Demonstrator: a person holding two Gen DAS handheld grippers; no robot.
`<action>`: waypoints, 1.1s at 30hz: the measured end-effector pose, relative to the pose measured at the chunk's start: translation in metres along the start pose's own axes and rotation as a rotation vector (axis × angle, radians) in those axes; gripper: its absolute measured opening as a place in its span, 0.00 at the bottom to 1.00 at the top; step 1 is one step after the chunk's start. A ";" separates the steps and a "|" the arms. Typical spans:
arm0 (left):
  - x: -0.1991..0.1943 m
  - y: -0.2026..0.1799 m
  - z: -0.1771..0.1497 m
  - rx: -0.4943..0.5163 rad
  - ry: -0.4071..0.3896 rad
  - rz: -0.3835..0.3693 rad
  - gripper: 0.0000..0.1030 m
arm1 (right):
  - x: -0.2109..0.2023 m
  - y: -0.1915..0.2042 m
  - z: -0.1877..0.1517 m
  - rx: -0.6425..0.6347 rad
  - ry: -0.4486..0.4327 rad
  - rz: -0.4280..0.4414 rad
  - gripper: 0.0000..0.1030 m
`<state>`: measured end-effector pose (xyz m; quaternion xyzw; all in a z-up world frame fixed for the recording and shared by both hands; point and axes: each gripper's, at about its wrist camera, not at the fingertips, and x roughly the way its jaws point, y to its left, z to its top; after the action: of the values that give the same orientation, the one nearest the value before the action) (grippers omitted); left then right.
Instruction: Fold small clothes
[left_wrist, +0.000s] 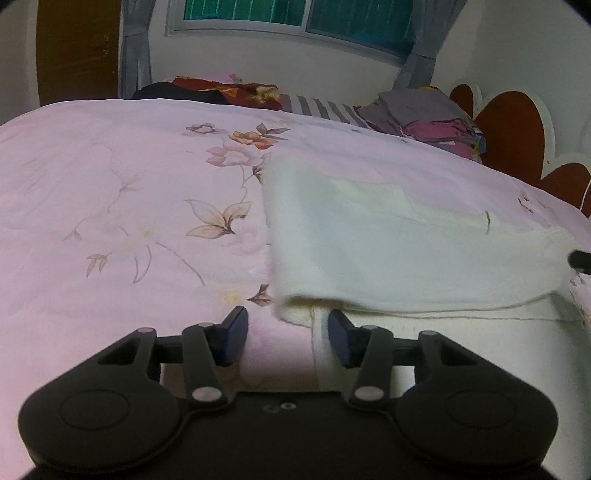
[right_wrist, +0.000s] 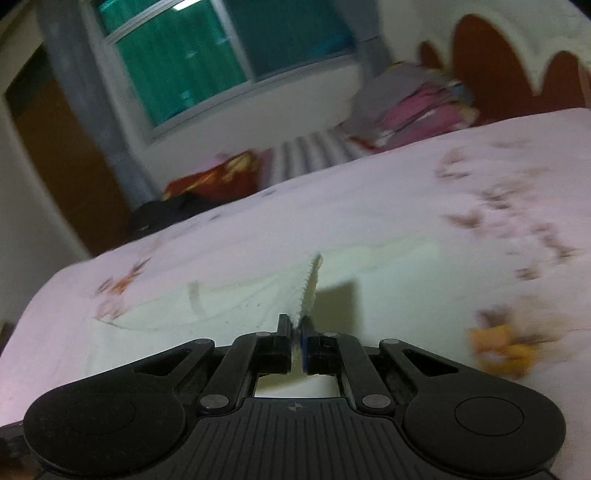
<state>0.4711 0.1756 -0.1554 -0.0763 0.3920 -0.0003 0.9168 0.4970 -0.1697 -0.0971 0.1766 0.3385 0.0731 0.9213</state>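
Cream garment (left_wrist: 388, 236) lies on pink bedsheet (left_wrist: 110, 184), mid-fold I reckon: right gripper (right_wrist: 297, 332) pinched on its edge, lifting it; left gripper (left_wrist: 288, 332) spread wide w/ nothing held, next should grab near corner.

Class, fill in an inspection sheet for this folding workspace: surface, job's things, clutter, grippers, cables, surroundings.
Surface: bed with pink floral sheet, smooth.
Job's things: cream garment lying on the sheet, near edge folded over; one edge lifted in the right wrist view.
Clutter: stack of folded clothes by the headboard; red patterned fabric and a dark item at the far edge.
Grippers: left gripper jaws open, empty, at the garment's near corner; right gripper jaws shut on the garment's edge.
Cables: nothing seen.
Surroundings: window with grey curtains, brown door, red-and-white headboard.
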 end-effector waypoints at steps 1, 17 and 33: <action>0.000 0.000 0.000 0.003 0.002 -0.001 0.45 | -0.003 -0.008 0.000 -0.004 -0.002 -0.022 0.04; 0.003 -0.001 0.003 0.029 0.015 0.004 0.44 | -0.013 -0.040 0.003 0.032 -0.001 -0.091 0.04; 0.005 0.001 0.005 0.026 0.026 -0.002 0.44 | -0.008 -0.058 -0.010 0.055 0.031 -0.116 0.04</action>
<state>0.4779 0.1766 -0.1553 -0.0650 0.4037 -0.0072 0.9125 0.4852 -0.2224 -0.1212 0.1806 0.3641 0.0130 0.9136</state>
